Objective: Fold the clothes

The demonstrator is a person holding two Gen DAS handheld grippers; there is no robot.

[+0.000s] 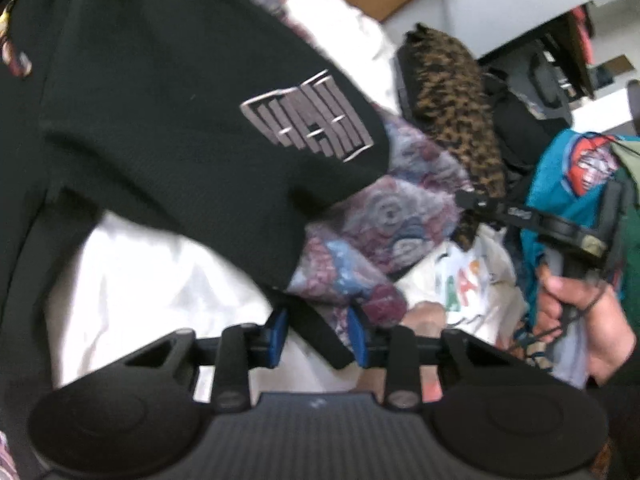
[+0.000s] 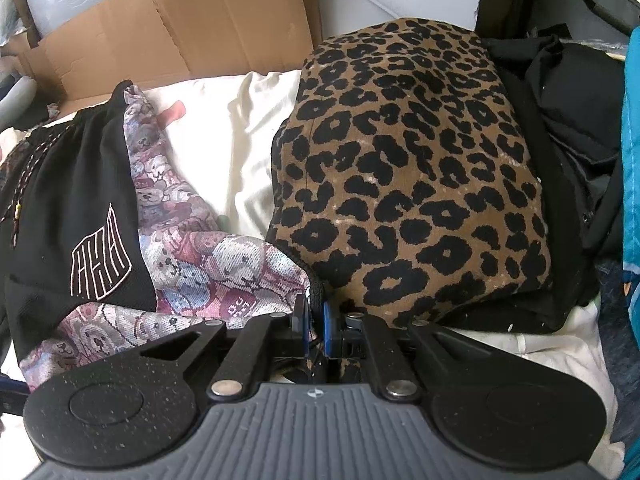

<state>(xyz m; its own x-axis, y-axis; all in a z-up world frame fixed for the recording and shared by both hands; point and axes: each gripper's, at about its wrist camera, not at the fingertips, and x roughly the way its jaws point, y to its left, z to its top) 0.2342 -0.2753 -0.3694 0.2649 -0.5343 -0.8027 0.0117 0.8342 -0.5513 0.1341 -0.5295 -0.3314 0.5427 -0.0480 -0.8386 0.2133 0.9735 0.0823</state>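
I see black shorts (image 2: 76, 208) with a pale outlined block logo (image 2: 100, 256) and a speckled drawcord (image 2: 28, 176); beside the shorts, a teddy-bear print cloth (image 2: 192, 264) in mauve, pink and grey-blue; right of that cloth, a leopard garment (image 2: 404, 176), tan with black spots; behind the shorts, a cream-white sheet (image 2: 224, 136) and brown cardboard (image 2: 180, 20); my tool pads (image 1: 280, 328) are blue on black arms; right of the leopard garment, teal fabric (image 1: 560, 184) with a red-orange patch.

Shorts (image 2: 76, 208) left of cushion (image 2: 408, 176) (apart)
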